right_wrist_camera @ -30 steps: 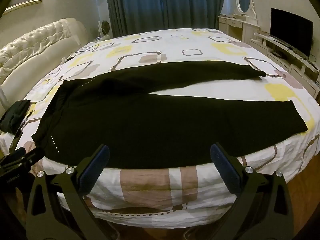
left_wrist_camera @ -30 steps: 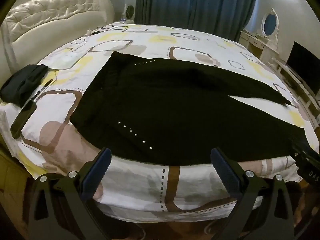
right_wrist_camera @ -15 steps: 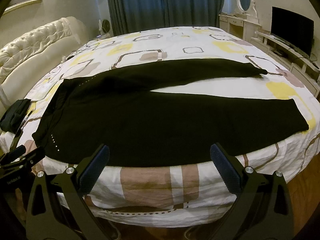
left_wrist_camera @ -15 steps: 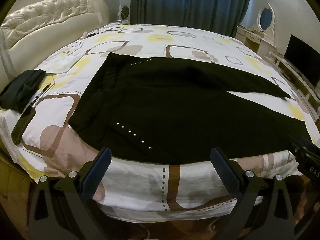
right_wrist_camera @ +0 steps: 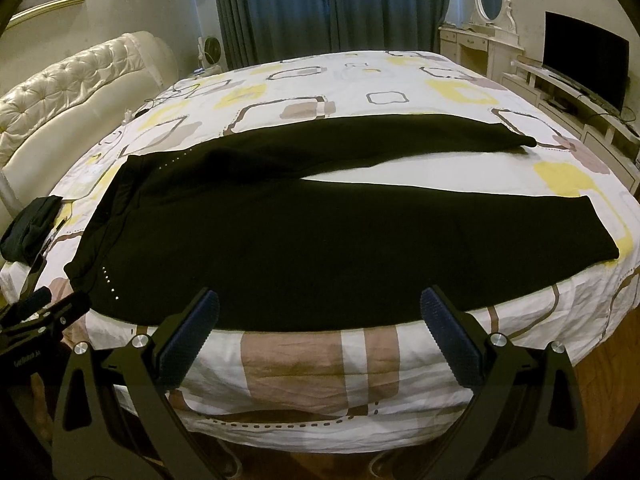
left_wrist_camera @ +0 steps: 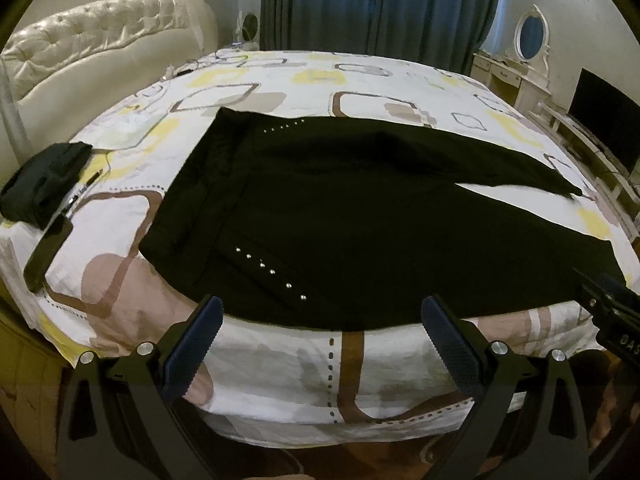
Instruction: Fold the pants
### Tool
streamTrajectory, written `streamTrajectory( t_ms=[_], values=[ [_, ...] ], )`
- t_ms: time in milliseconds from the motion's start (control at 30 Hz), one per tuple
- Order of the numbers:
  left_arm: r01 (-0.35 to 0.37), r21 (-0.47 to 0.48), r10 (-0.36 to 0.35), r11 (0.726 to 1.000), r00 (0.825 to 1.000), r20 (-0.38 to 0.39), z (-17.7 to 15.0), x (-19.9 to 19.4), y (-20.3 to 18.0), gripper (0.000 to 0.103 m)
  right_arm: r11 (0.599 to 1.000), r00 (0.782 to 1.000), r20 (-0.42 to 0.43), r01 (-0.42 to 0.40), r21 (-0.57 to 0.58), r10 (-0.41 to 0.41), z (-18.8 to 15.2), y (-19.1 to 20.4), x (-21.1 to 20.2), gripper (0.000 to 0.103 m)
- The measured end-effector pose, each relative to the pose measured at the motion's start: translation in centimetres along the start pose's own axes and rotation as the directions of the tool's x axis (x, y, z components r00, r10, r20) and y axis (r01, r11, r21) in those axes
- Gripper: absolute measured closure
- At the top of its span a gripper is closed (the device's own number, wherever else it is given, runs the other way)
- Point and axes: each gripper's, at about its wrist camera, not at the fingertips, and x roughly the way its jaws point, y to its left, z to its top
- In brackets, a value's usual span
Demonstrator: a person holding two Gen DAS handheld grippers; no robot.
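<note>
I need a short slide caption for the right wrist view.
Open right gripper facing black pants spread flat, legs apart, on a patterned bed.

Bed (right_wrist_camera: 360, 80) with patterned sheet, clothing on top

Black pants (right_wrist_camera: 280, 232) spread flat near its front edge; dark folded garment (left_wrist_camera: 40, 180) left of them, apart
</note>
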Motion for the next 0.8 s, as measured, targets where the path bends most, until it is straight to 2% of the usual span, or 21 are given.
streamTrajectory(
  t_ms=[267,400,467,567,667,800],
  values=[
    [0.0,-0.004,0.0,1.0,1.0,-0.023,1.0,1.1,1.1,0.004,1.0,1.0,-0.009,0.0,-0.002,0.0,-0.4,0.2,0.2,0.002],
    [-0.007,0.026,0.008,1.0,0.999,-0.046,2.0,2.3,1.8,0.004,1.0,1.0,-0.022,0.004,-0.007,-0.004,-0.8,0.5,0.7,0.002],
    [-0.021,0.041,0.022,0.999,0.999,-0.029,2.9,2.8,2.4,0.004,1.0,0.999,-0.032,0.006,-0.012,-0.006,-0.8,0.6,1.1,0.002],
    [-0.038,0.094,0.038,0.995,0.999,0.005,4.8,3.6,3.0,0.004,1.0,0.999,-0.051,0.008,-0.021,-0.009,-0.9,0.8,1.8,0.002],
    [-0.072,0.103,0.071,0.992,0.997,0.021,7.3,5.0,4.3,0.004,0.999,0.997,-0.072,0.007,-0.035,-0.01,-0.7,1.2,2.5,0.002],
    [-0.098,0.108,0.098,0.989,0.995,0.003,11.4,8.4,6.6,0.004,0.999,0.995,-0.104,-0.007,-0.053,0.002,-0.3,1.9,3.6,0.002]
  ],
)
